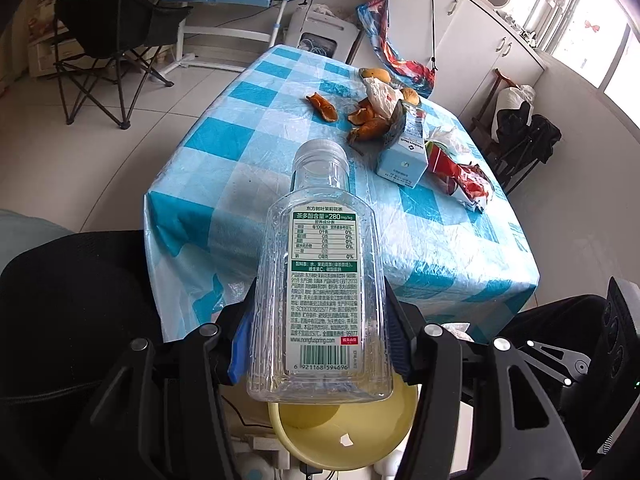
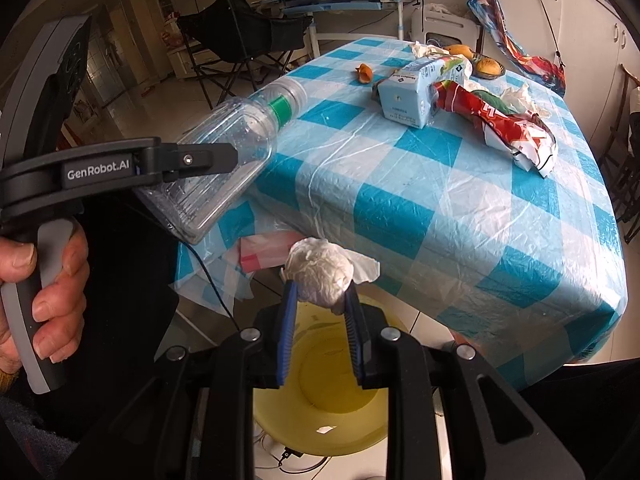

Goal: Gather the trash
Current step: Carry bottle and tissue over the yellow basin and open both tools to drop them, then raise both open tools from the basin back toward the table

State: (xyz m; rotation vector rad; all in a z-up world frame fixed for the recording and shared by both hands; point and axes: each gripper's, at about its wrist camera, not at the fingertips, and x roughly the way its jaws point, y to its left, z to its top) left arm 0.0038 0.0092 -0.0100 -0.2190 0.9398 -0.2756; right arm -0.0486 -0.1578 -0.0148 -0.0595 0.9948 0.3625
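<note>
My left gripper [image 1: 320, 294] is shut on an empty clear plastic bottle [image 1: 320, 240] with a white cap and a green-and-white label; the bottle points away from me, tilted. In the right wrist view the same bottle [image 2: 240, 128] sticks out of that left gripper [image 2: 226, 156] at the left. My right gripper [image 2: 320, 289] is shut on a crumpled white tissue wad [image 2: 318, 268]. A yellow bin [image 2: 320, 384] stands directly below both grippers, also visible under the bottle as the yellow bin [image 1: 360, 420], with a small white scrap inside.
The blue-and-white checked table [image 2: 400, 184] holds a pale blue carton [image 2: 412, 92], a red snack wrapper [image 2: 504, 124], orange peels [image 1: 322, 106] and crumpled tissue. A folding chair [image 1: 108, 40] stands on the floor to the left. A hand [image 2: 52, 280] grips the left gripper's handle.
</note>
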